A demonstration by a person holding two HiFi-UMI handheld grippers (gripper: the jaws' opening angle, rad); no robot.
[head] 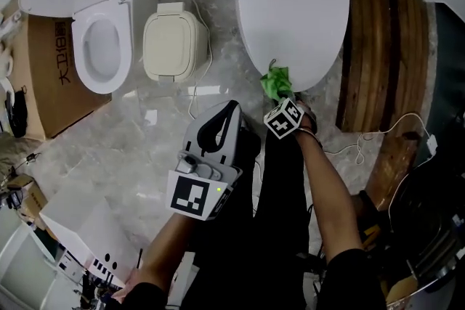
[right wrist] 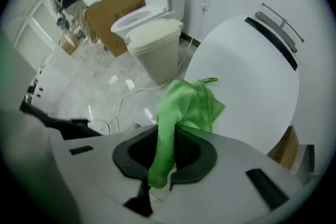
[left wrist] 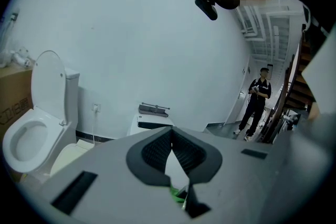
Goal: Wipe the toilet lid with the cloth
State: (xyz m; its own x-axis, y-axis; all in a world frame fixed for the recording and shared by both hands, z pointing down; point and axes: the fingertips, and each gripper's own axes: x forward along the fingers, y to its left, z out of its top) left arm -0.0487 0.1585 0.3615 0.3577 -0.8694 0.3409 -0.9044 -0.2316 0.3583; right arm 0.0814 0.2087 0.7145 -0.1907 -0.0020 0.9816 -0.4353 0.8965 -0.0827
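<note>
At the near rim of the closed toilet lid, our right gripper is clamped tight on the one green cloth. A tail of the cloth is pinched between the jaws, and the loose bunch spills just ahead of the tips onto the lid's edge. Our left gripper hangs back and to the left of the right one, raised off the floor, jaws met at the tips with nothing between them.

We judge the wipe to be at its very start, with the cloth at the rim and the broad white surface ahead not yet covered. The next move calls for pressing the bunch flat against the lid and sweeping it away from the right gripper toward the hinge, with the pinch held firm so the cloth does not slip out.

By our count:
- two grippers
- one cloth
- two toilets, the second standing open well ahead and left of the left gripper
- one cream lidded bin beside that second toilet
- one cardboard box
- one bystander in the distance
</note>
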